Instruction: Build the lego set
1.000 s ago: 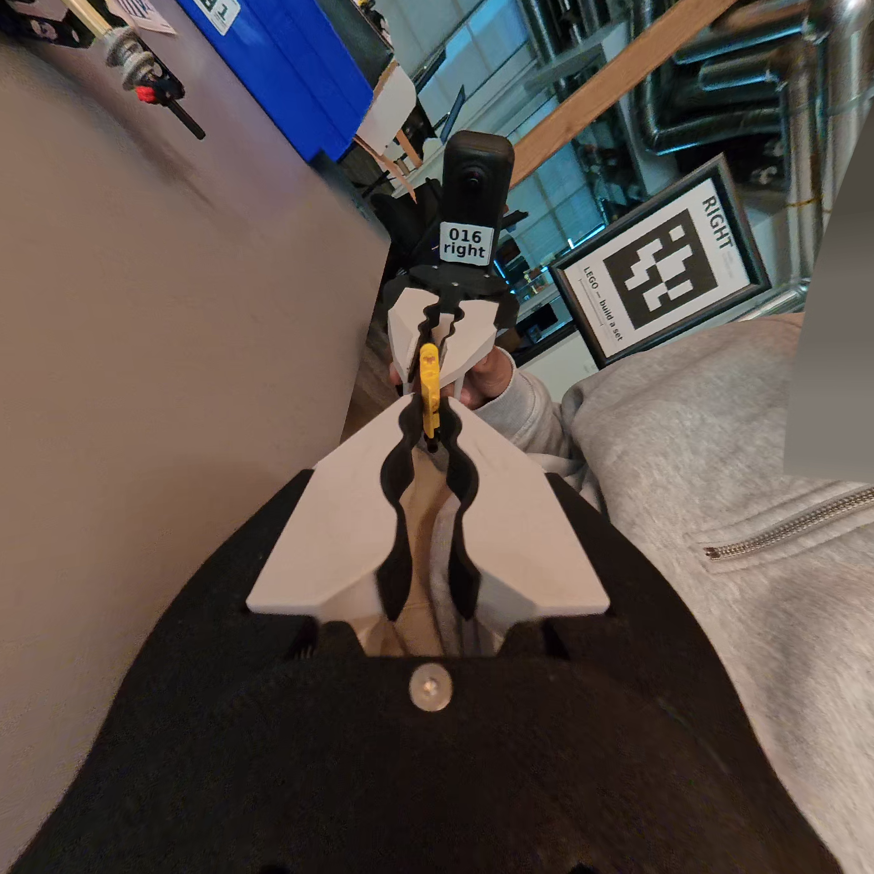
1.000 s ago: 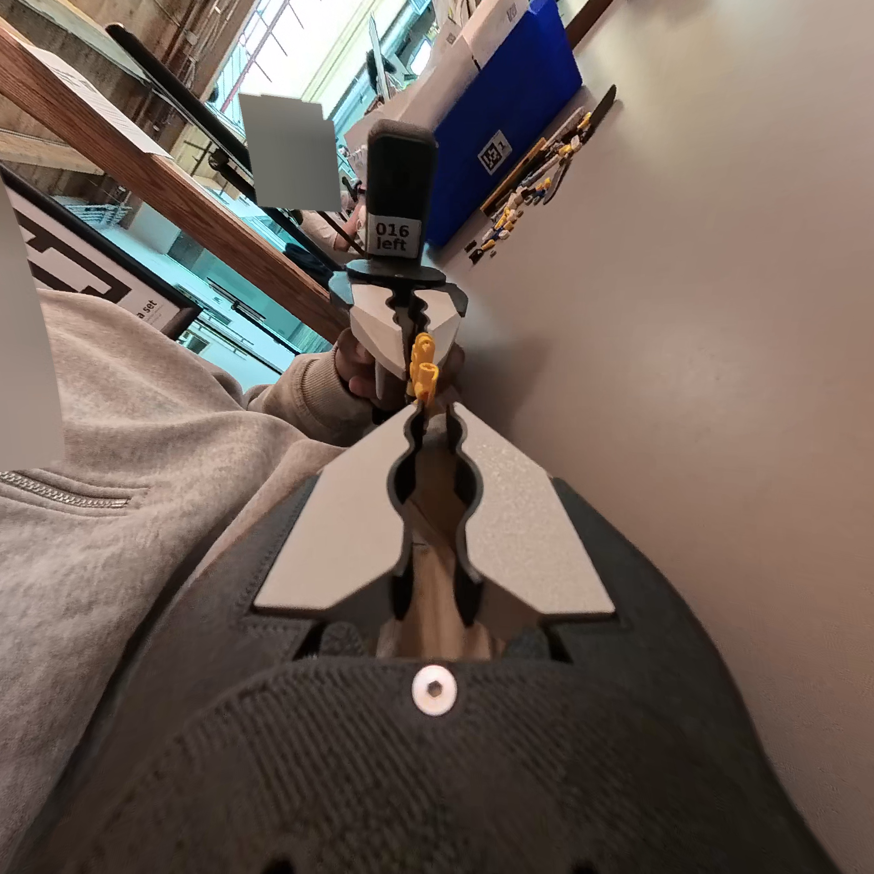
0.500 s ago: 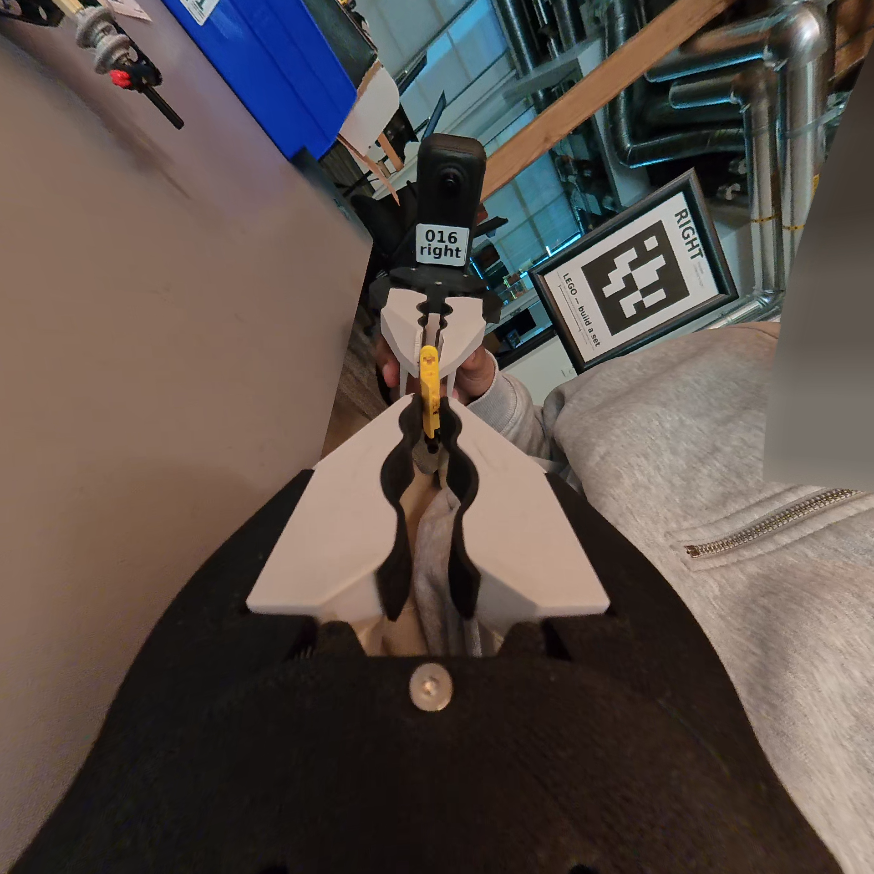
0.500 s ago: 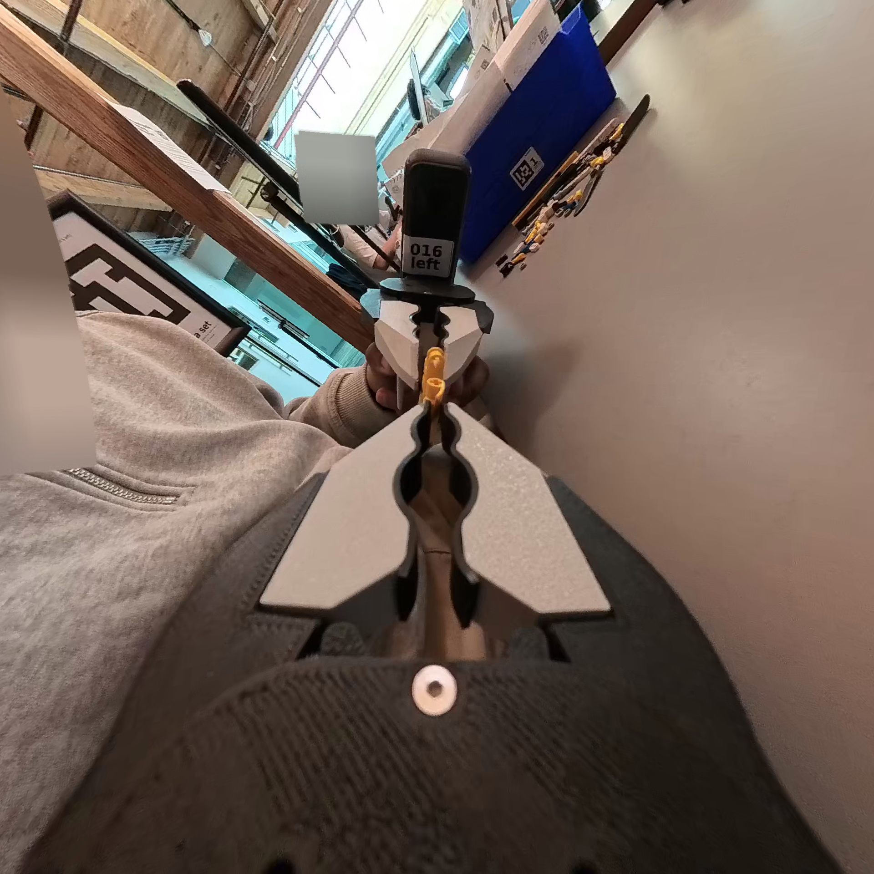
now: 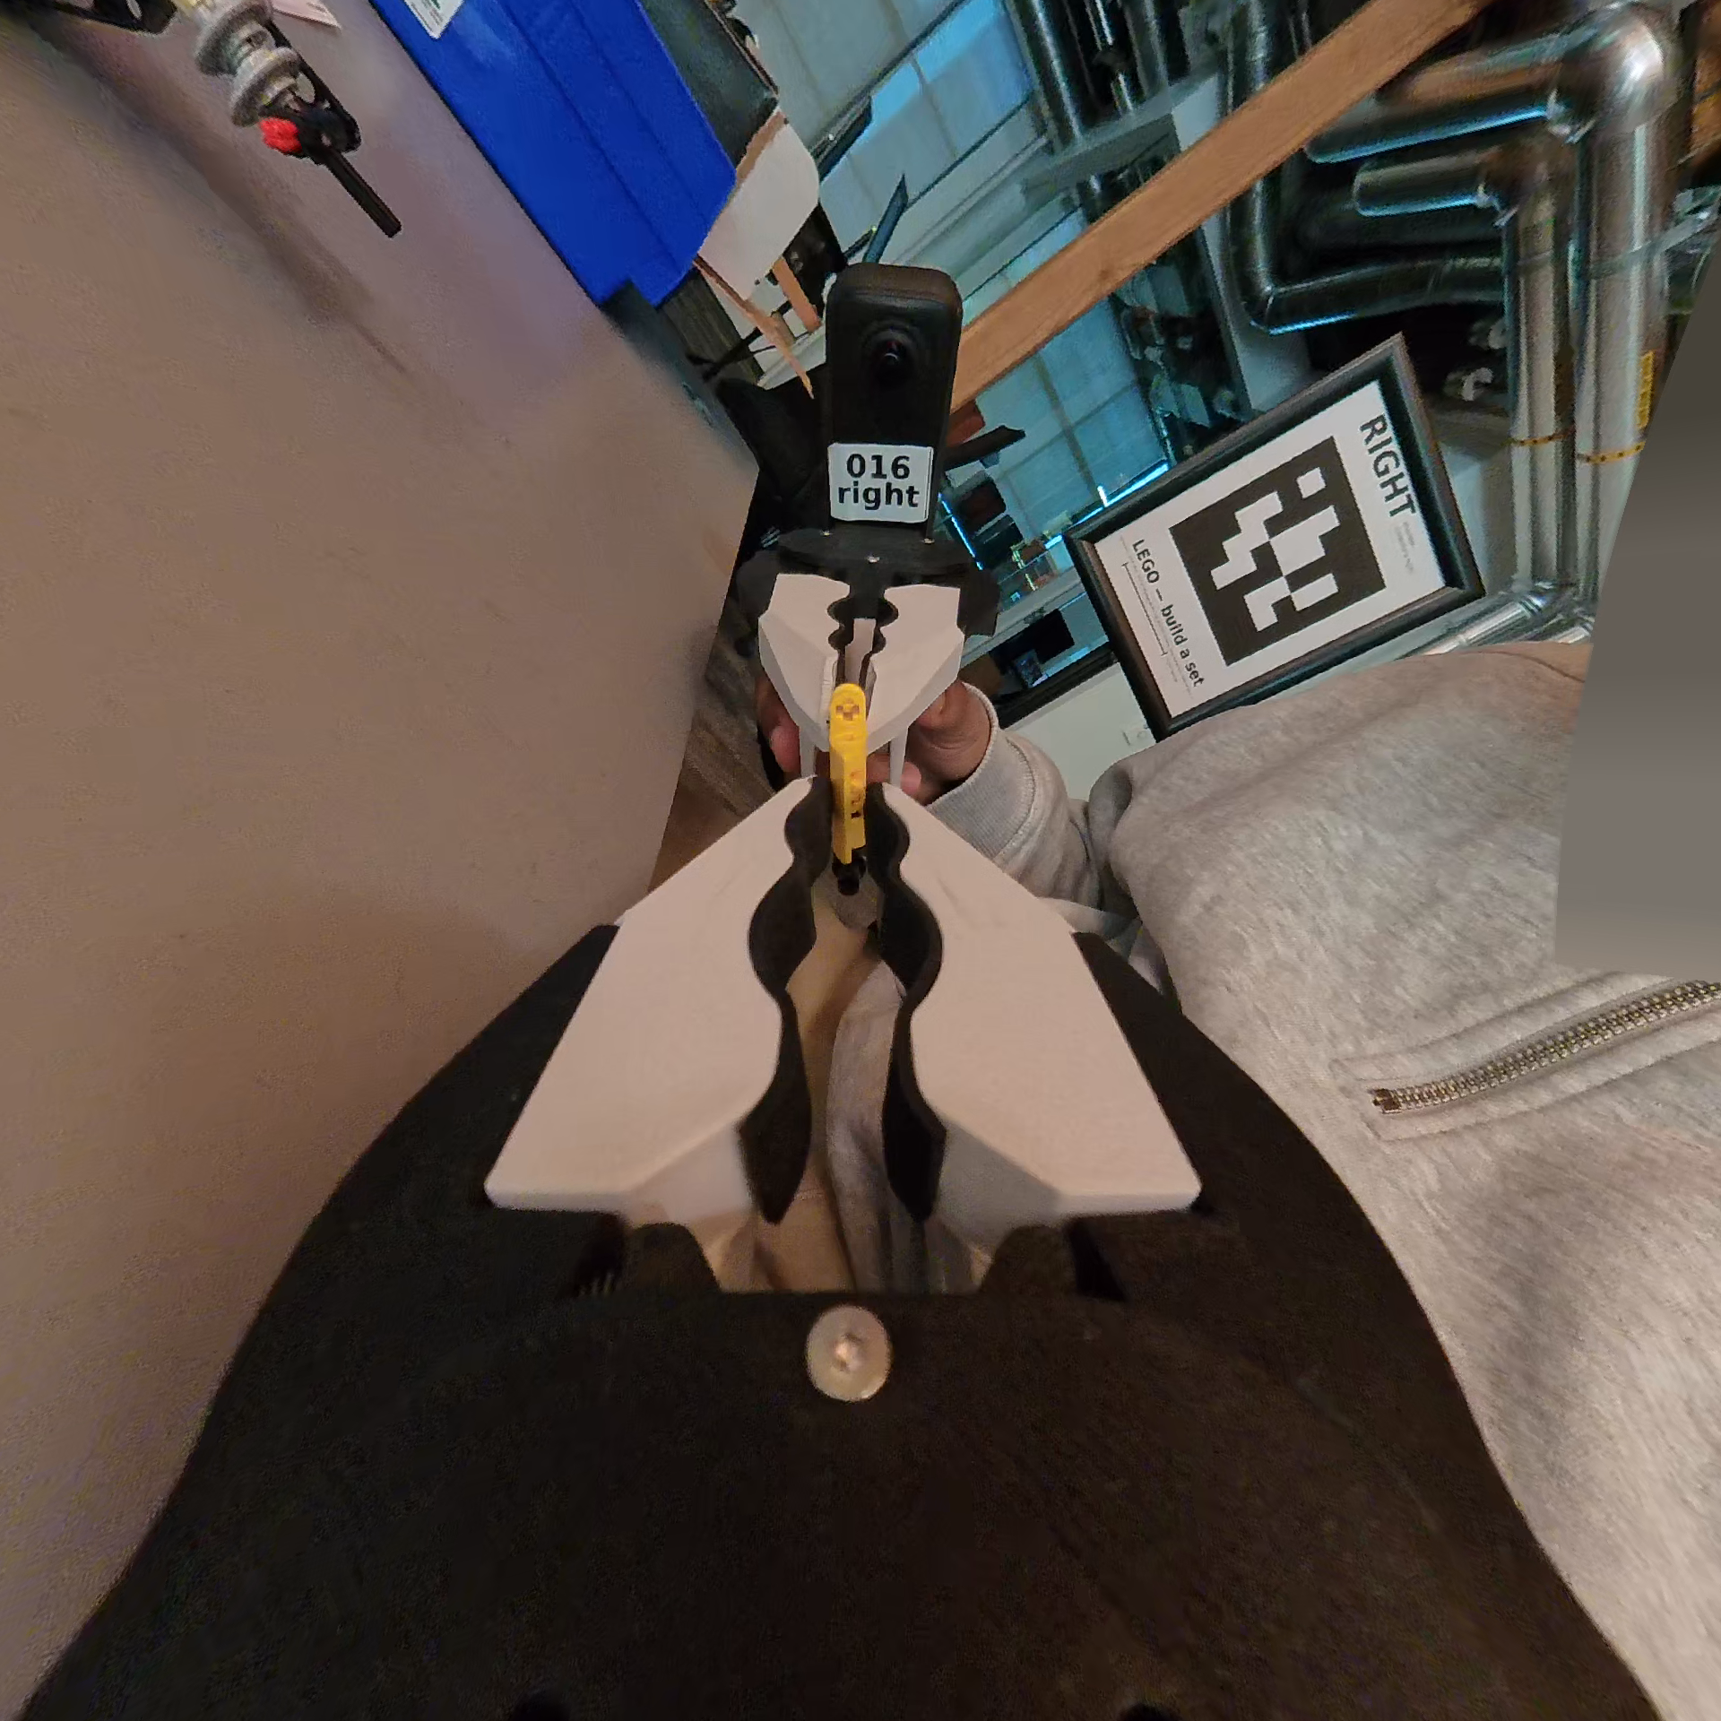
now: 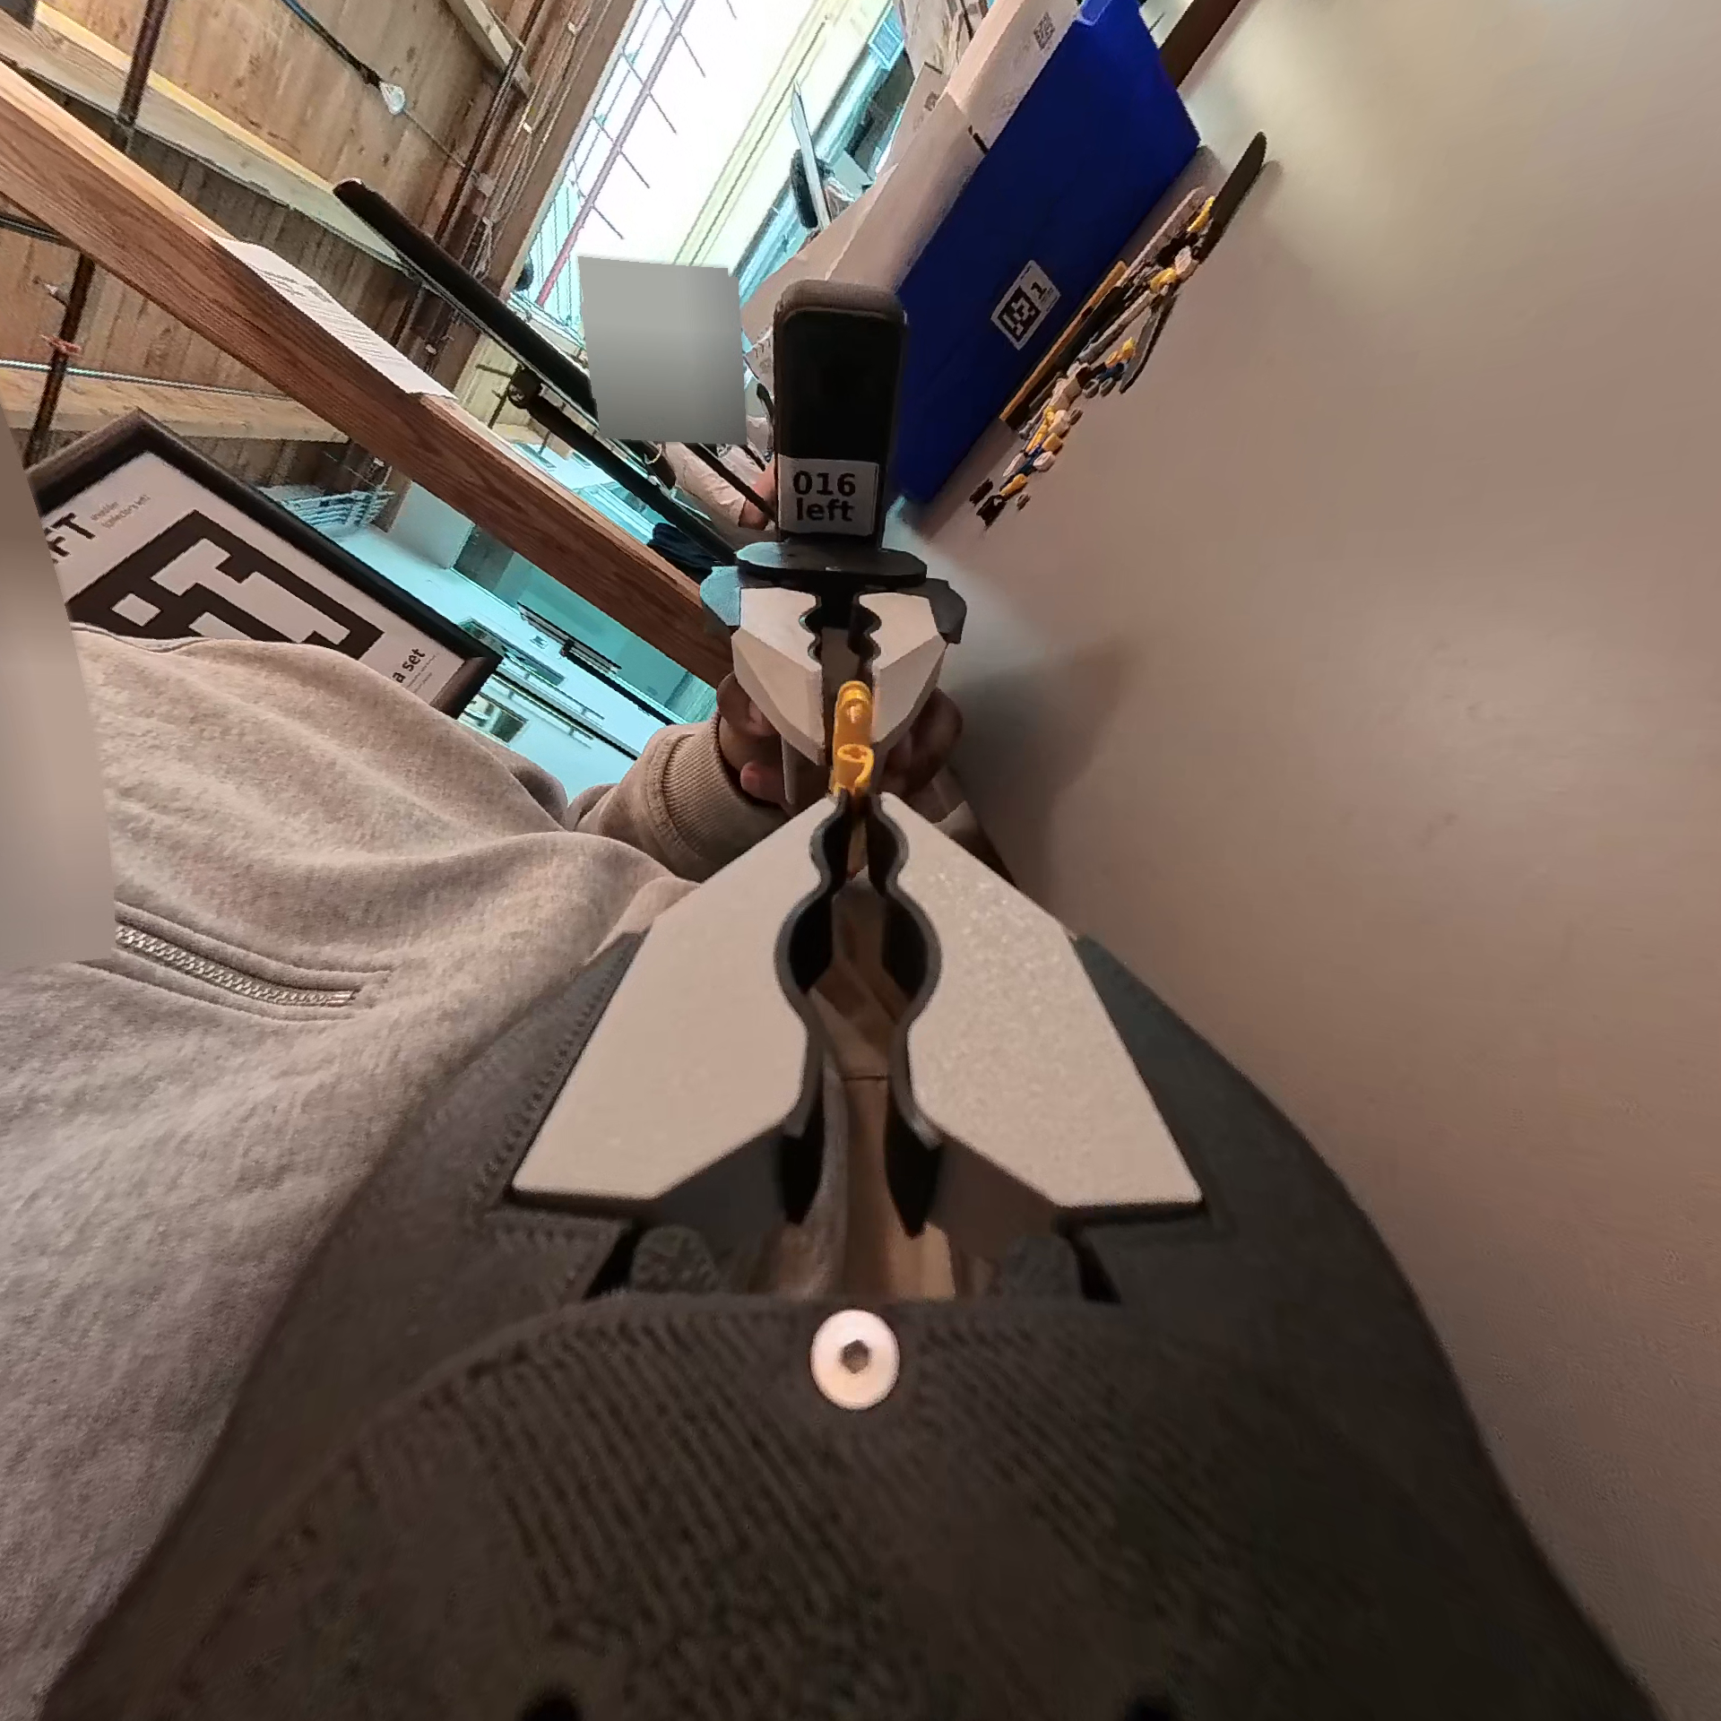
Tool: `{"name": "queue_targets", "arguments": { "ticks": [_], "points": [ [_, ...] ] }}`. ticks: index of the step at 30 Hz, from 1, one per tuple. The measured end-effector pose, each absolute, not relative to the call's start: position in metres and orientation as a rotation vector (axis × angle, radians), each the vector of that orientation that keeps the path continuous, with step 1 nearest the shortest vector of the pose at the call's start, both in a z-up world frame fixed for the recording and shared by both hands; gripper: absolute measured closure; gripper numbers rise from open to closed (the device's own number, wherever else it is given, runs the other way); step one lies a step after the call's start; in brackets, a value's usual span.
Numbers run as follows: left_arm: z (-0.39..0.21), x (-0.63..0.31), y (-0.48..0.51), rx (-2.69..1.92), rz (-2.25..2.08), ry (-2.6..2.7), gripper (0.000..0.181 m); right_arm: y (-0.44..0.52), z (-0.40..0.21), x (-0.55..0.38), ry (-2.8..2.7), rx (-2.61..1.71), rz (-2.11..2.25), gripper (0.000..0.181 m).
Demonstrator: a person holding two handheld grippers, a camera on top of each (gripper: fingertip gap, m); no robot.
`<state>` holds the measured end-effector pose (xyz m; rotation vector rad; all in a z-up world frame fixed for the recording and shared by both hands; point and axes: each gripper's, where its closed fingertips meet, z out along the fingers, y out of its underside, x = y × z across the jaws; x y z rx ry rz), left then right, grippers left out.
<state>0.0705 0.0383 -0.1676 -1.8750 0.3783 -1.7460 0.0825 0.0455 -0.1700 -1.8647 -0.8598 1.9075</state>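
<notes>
Left gripper (image 5: 846, 819) and right gripper (image 6: 849, 819) facing tip to tip, fingers nearly meeting on each, both pinching between their tips, a hand (image 5: 941, 745) gripping each handle behind.

Your left gripper (image 5: 846, 819) has white wedge-shaped fingers (image 5: 670, 1034) lined with wavy black pads, set in a black textured body with one silver screw (image 5: 846, 1352) at its centre. Your right gripper (image 6: 849, 819) is built alike, its screw (image 6: 853, 1356) white. You wear a light grey zipped sweatshirt (image 5: 1397, 978) with ribbed cuffs.
</notes>
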Motion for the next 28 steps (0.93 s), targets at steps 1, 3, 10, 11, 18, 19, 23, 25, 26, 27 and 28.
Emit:
{"name": "queue_targets", "arguments": {
  "ticks": [1, 3, 10, 11, 18, 19, 23, 25, 26, 27, 28],
  "points": [
    [-0.167, 0.070, 0.038, -1.874, -1.749, 0.376, 0.176, 0.046, -0.170, 0.082, -0.853, -1.865, 1.914, 0.180],
    [-0.165, 0.070, 0.039, -1.866, -1.748, 0.381, 0.176, 0.047, -0.168, 0.082, -0.841, -1.856, 1.926, 0.180],
    [-0.164, 0.069, 0.039, -1.859, -1.763, 0.370, 0.176, 0.047, -0.167, 0.083, -0.873, -1.845, 1.895, 0.180],
    [-0.164, 0.068, 0.040, -1.859, -1.760, 0.369, 0.176, 0.048, -0.167, 0.083, -0.868, -1.843, 1.897, 0.180],
    [-0.165, 0.067, 0.042, -1.861, -1.745, 0.356, 0.176, 0.049, -0.169, 0.083, -0.861, -1.858, 1.887, 0.181],
    [-0.165, 0.067, 0.042, -1.864, -1.737, 0.356, 0.176, 0.049, -0.169, 0.083, -0.859, -1.863, 1.883, 0.181],
    [-0.167, 0.067, 0.043, -1.876, -1.686, 0.371, 0.176, 0.050, -0.173, 0.083, -0.846, -1.886, 1.871, 0.181],
    [-0.168, 0.067, 0.044, -1.880, -1.663, 0.372, 0.176, 0.051, -0.174, 0.083, -0.831, -1.898, 1.875, 0.181],
    [-0.169, 0.068, 0.044, -1.884, -1.644, 0.373, 0.176, 0.052, -0.175, 0.084, -0.820, -1.906, 1.873, 0.181],
    [-0.171, 0.068, 0.045, -1.889, -1.624, 0.374, 0.176, 0.053, -0.177, 0.084, -0.808, -1.917, 1.870, 0.181],
    [-0.172, 0.069, 0.046, -1.892, -1.608, 0.375, 0.176, 0.054, -0.178, 0.084, -0.791, -1.924, 1.869, 0.181]
  ]
}}
